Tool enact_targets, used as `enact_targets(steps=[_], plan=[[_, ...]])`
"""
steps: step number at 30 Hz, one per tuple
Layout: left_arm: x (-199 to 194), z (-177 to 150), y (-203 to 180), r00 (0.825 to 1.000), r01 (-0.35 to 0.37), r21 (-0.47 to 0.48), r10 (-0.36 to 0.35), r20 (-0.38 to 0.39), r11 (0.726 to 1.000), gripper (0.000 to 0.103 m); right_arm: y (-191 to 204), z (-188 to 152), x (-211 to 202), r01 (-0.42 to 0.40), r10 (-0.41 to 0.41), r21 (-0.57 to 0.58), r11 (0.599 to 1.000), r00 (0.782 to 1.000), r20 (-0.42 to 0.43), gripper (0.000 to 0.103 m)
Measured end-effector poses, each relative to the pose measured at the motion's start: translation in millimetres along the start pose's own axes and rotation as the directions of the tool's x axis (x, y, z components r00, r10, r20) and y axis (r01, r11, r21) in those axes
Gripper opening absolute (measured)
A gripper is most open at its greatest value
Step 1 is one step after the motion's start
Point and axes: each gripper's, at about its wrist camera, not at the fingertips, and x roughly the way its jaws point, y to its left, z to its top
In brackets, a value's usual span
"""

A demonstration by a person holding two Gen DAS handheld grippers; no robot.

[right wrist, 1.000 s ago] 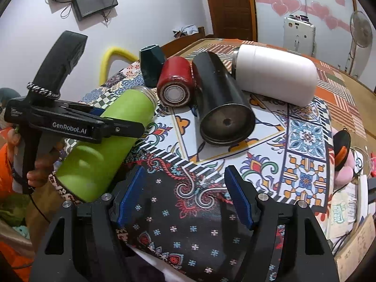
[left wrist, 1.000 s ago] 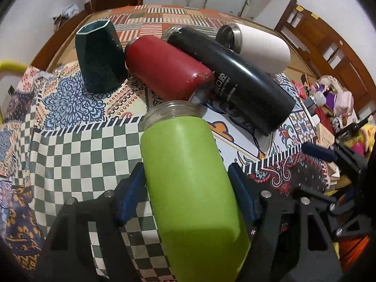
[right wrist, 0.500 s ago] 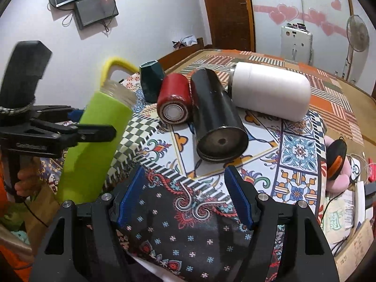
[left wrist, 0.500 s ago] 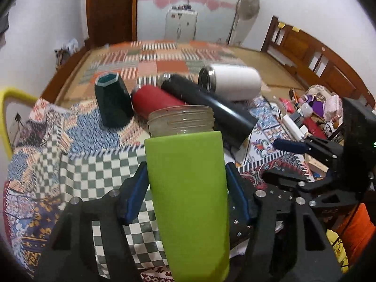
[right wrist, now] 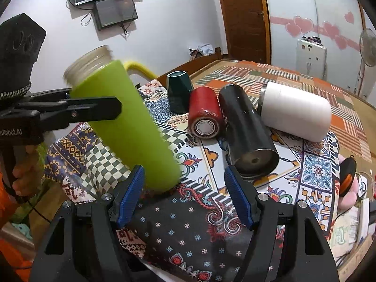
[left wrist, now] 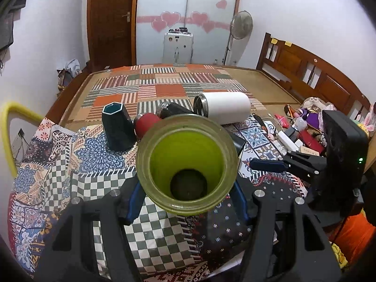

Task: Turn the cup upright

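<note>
My left gripper point(left wrist: 188, 202) is shut on a lime green cup point(left wrist: 186, 164). In the left wrist view I look straight into its open mouth. In the right wrist view the green cup point(right wrist: 124, 122) is tilted, mouth up and to the left, base low near the cloth, held by the left gripper point(right wrist: 70, 110). My right gripper point(right wrist: 185, 197) is open and empty, just in front of the cup's base. It also shows in the left wrist view point(left wrist: 268, 164).
A red cup point(right wrist: 204, 112), a black flask point(right wrist: 246, 131) and a white cup point(right wrist: 296, 110) lie on their sides on the patterned cloth point(right wrist: 317, 171). A dark green hexagonal cup point(right wrist: 178, 91) stands mouth up behind them. Clutter lies at the right point(left wrist: 303, 127).
The left gripper has lifted the green cup off the cloth and swung its mouth up from lying flat to steeply tilted. The right gripper has stayed open and nearly still.
</note>
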Motion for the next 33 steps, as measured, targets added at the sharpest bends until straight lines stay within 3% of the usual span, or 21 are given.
enact_targets(steps=[9,12,16,28,33], plan=[[-4.1,13.3,-11.5,1.000,-0.020,0.055,0.019,0.015,0.998,0.062,-2.5,0.9,4.9,-0.011,0.011,0.013,1.000,1.000,-0.003,0.067],[-0.8,13.4,-15.3,0.999,-0.041,0.085,0.042,-0.006,0.996,0.063,-2.5,-0.9,8.0,-0.026,0.026,0.020,0.999,1.000,-0.007,0.067],[10.2,11.3,-13.6,0.997,-0.017,0.082,0.024,-0.074,0.996,0.063,-0.5,-3.4,11.0,-0.042,0.042,0.025,0.999,0.999,-0.010,0.067],[17.8,13.3,-17.3,0.998,-0.037,0.088,0.041,-0.042,0.995,0.063,-5.3,-5.6,7.9,-0.035,0.035,0.037,0.999,0.999,-0.006,0.067],[10.1,11.0,-21.5,0.998,-0.067,0.103,0.066,0.010,0.992,0.065,-6.8,-4.1,2.3,-0.013,0.012,0.038,0.999,1.000,0.011,0.067]])
